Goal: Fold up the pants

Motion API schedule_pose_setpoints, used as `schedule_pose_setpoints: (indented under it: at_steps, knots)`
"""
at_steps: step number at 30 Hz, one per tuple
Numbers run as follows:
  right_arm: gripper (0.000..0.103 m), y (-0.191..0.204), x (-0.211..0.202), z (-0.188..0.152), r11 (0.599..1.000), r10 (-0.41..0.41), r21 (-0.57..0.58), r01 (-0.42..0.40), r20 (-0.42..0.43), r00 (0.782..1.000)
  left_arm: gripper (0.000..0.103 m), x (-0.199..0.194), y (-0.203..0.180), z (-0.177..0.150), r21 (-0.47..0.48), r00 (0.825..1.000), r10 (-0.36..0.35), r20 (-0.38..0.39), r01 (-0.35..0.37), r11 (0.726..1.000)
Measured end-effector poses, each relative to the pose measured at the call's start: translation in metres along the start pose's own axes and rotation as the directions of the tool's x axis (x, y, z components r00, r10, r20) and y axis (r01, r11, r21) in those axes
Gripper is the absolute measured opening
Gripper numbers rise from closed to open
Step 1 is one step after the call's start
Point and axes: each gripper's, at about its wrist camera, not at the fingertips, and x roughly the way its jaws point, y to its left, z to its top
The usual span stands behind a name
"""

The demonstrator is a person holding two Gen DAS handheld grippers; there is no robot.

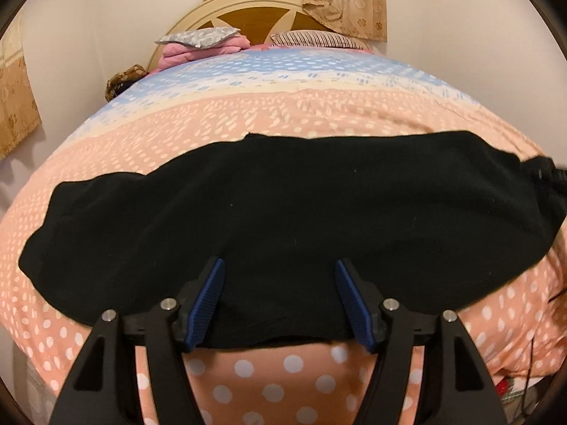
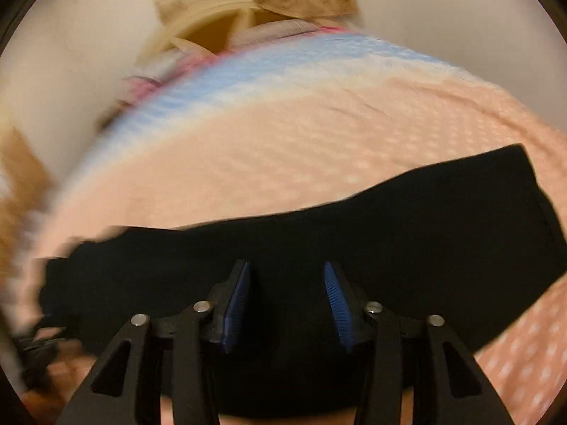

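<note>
We are holding our left black two-finger gripper with blue ribbed pads (image 1: 280, 265) over the near edge of the black fabric pants (image 1: 283, 205), and its jaws are standing spread wide with nothing pinched between them. The pants are lying flat as one long dark band across the peach bedspread with white polka dots (image 1: 290, 364), stretching from the left side of the left wrist view to the right side, their near hem sitting between our two blue pads (image 1: 209, 304). At the far right of that view a dark blurred shape is touching the end of the pants; we cannot tell what it is.

We are holding our right black two-finger gripper with blue ribbed pads (image 2: 285, 269) over the same pants (image 2: 389, 233), which are running here as a slanted band, higher on the right. Its jaws are also standing apart, gripping nothing. The right wrist view is smeared by motion blur, so fine detail of the cloth is escaping us.

Farther back, the bedspread is changing into a pale blue patterned band (image 1: 283, 67). Beyond it we are seeing a cream curved headboard with brown inset panels (image 1: 255, 14), a folded pink blanket (image 1: 198, 53) with a grey floral pillow (image 1: 198, 37) on top, a striped pillow (image 1: 315, 39), and beige flowered curtains (image 1: 347, 3) hanging above.
</note>
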Motion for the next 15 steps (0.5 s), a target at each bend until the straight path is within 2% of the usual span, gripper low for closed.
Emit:
schedule_pose_setpoints:
  at_steps: [1,3,5,6,7,9,11,13,15]
  knots:
    - [0.025,-0.013,0.003,0.009,1.0,-0.03,0.002,0.029,0.063,0.998,0.069,-0.001,-0.001,-0.001,0.003,1.0,0.004,-0.002,-0.004,1.0]
    - [0.017,-0.039,0.004,0.023,0.996,-0.067,0.065,0.062,0.081,0.994,0.069,-0.001,0.0,0.001,-0.013,1.0,-0.005,-0.01,0.005,1.0]
    - [0.016,-0.078,0.01,0.032,0.965,0.108,0.236,-0.117,0.05,0.993,0.068,0.0,0.003,0.004,-0.027,1.0,-0.014,-0.019,0.013,1.0]
    - [0.016,-0.091,0.005,0.032,0.936,0.184,0.294,-0.192,0.056,0.981,0.068,-0.002,0.003,0.007,-0.035,0.999,-0.02,-0.026,0.019,0.999]
    - [0.02,-0.095,-0.004,0.033,0.919,0.221,0.32,-0.233,0.072,0.973,0.068,-0.003,0.003,0.008,-0.043,0.999,-0.027,-0.028,0.026,0.999]
    - [0.02,-0.097,-0.042,0.026,0.934,0.19,0.274,-0.229,0.163,0.968,0.068,-0.01,0.003,0.017,-0.068,0.999,-0.05,-0.006,0.049,0.996]
    - [0.021,-0.104,-0.065,0.017,0.941,0.154,0.266,-0.207,0.207,0.966,0.069,-0.016,-0.001,0.025,-0.068,0.997,-0.064,0.035,0.067,0.995]
    - [0.027,-0.121,-0.078,0.001,0.922,0.113,0.344,-0.179,0.204,0.972,0.07,-0.019,-0.009,0.035,-0.058,0.993,-0.095,0.07,0.099,0.993]
    - [0.03,-0.142,-0.071,-0.017,0.892,0.098,0.427,-0.147,0.135,0.986,0.07,-0.017,-0.025,0.043,-0.034,0.988,-0.133,0.082,0.136,0.99]
